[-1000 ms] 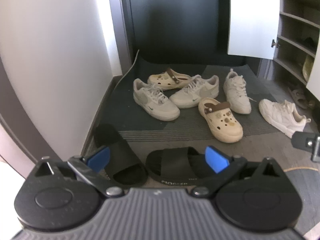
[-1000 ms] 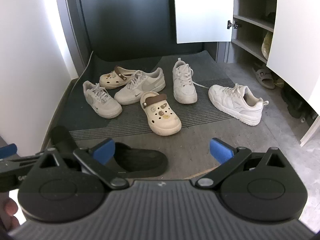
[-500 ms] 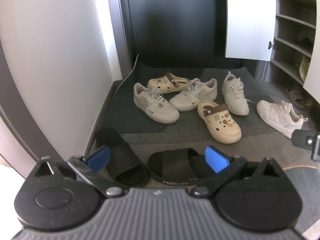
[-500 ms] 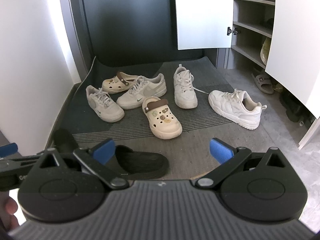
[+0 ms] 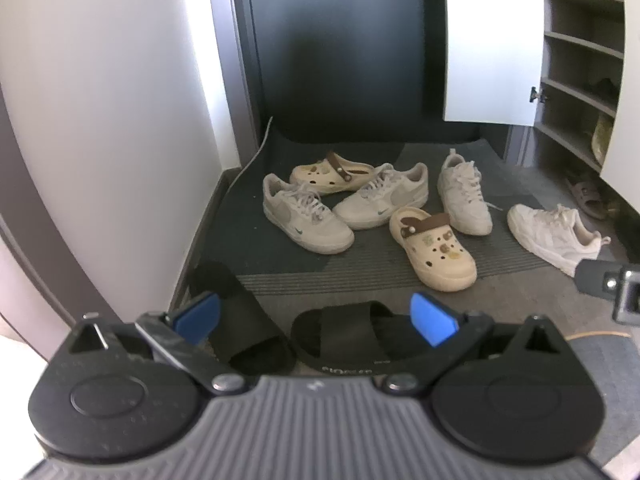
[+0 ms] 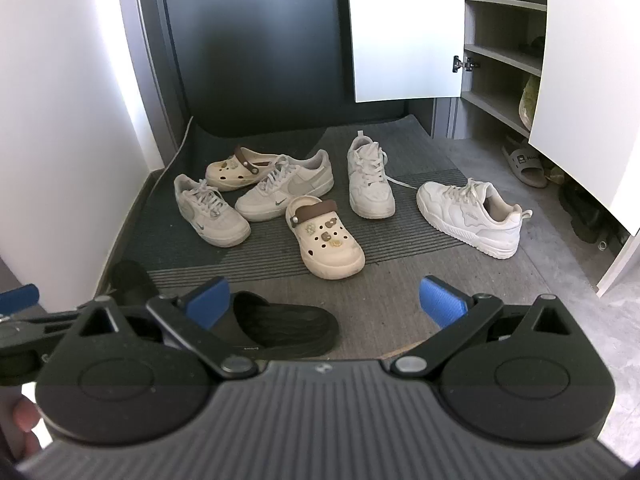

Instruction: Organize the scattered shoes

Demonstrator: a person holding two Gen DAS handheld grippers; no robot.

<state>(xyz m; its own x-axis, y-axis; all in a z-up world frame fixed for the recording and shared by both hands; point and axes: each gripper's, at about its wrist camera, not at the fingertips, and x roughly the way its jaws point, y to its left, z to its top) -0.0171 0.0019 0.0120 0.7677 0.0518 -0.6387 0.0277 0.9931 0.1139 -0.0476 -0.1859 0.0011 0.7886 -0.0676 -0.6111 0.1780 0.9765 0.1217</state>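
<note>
Several shoes lie scattered on a dark floor mat [image 6: 400, 292]. Two beige sneakers [image 5: 306, 218] [image 5: 382, 196] lie at the left, two cream clogs [image 5: 434, 254] [image 5: 330, 172] near them, and two white sneakers [image 6: 370, 180] [image 6: 472, 214] to the right. Two black slides [image 5: 356, 336] [image 5: 244, 324] lie nearest, just beyond my left gripper [image 5: 316, 316], which is open and empty. My right gripper [image 6: 326, 300] is open and empty above the mat; one black slide [image 6: 280, 330] lies by its left finger.
An open shoe cabinet with shelves [image 6: 500, 56] stands at the right, its white doors [image 6: 404, 28] swung out. A grey slipper [image 6: 524, 162] lies under it. A white wall [image 5: 112, 120] and dark door [image 5: 340, 40] bound the left and back.
Both grippers have pulled back and risen slightly, so the shoes look farther away and more of the door and cabinet shows. No shoe has moved.
</note>
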